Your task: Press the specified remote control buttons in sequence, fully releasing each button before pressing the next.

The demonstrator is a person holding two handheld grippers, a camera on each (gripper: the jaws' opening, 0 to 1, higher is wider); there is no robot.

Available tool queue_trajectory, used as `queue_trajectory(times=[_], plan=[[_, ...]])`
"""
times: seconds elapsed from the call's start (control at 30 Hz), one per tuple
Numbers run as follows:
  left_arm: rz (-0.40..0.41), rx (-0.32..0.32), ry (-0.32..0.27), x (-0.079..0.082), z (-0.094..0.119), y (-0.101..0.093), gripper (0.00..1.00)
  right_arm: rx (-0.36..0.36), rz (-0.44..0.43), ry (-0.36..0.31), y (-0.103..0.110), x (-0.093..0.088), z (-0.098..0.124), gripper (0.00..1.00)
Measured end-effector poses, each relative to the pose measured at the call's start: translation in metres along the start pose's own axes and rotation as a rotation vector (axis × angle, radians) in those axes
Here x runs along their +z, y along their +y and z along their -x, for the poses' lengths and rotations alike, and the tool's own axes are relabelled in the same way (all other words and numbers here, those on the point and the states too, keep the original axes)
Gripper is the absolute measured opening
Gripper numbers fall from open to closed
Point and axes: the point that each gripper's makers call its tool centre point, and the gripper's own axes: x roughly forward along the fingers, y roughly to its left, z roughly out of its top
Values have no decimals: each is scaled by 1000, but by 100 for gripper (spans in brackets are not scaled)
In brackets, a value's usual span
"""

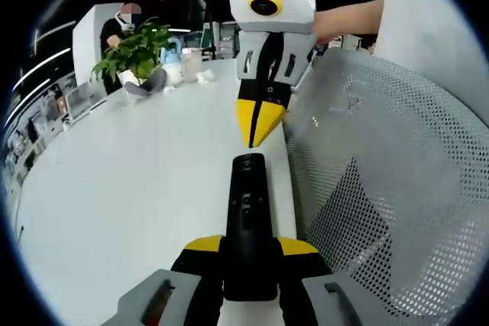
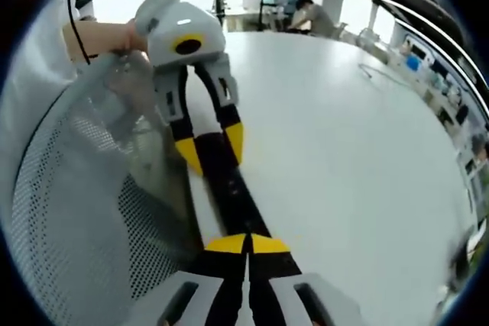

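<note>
A long black remote control [image 1: 248, 204] lies along the white table's [image 1: 130, 188] edge, pointing away in the left gripper view. My left gripper [image 1: 250, 246] is shut on its near end, a yellow-tipped finger on each side. My right gripper [image 1: 256, 129] comes down from above with its yellow tips pressed together into one point, just beyond the remote's far end. I cannot tell whether the tips touch it. In the right gripper view, the right gripper [image 2: 248, 243] is shut over the remote [image 2: 229, 181], and the left gripper [image 2: 212, 146] clamps the remote's other end.
A grey mesh chair back [image 1: 382, 188] stands right against the table edge beside the remote, also visible as the chair back [image 2: 76, 188]. A potted plant [image 1: 137, 51] and small bottles [image 1: 179, 62] sit at the far end. A person's hand [image 1: 348, 19] holds the right gripper.
</note>
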Motion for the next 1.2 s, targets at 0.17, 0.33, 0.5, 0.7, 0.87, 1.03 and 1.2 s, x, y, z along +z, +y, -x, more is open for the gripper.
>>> queue_trajectory(times=[0.17,0.33,0.5,0.7,0.87,1.03,1.2], plan=[[-12,-9,-8,0,0,-1,25,3,-10,9,-3,-4,-3,0],[-5,-8,-7,0,0,0,25,11,-18,25,-6,-8,-8,0],[-2,-8,-8,-1,0,2,25,22,-7,32,-7,-6,-12,0],[3,-8,-10,-1,0,2,25,33,20,58,-6,-7,-14,0],[17,10,-6,-1,0,5,26,54,-14,104,-4,-8,-15,0],[52,20,0,-2,3,9,27,41,0,171,-4,-8,-16,0],[37,25,8,-3,2,10,27,13,69,263,-4,-9,-18,0]])
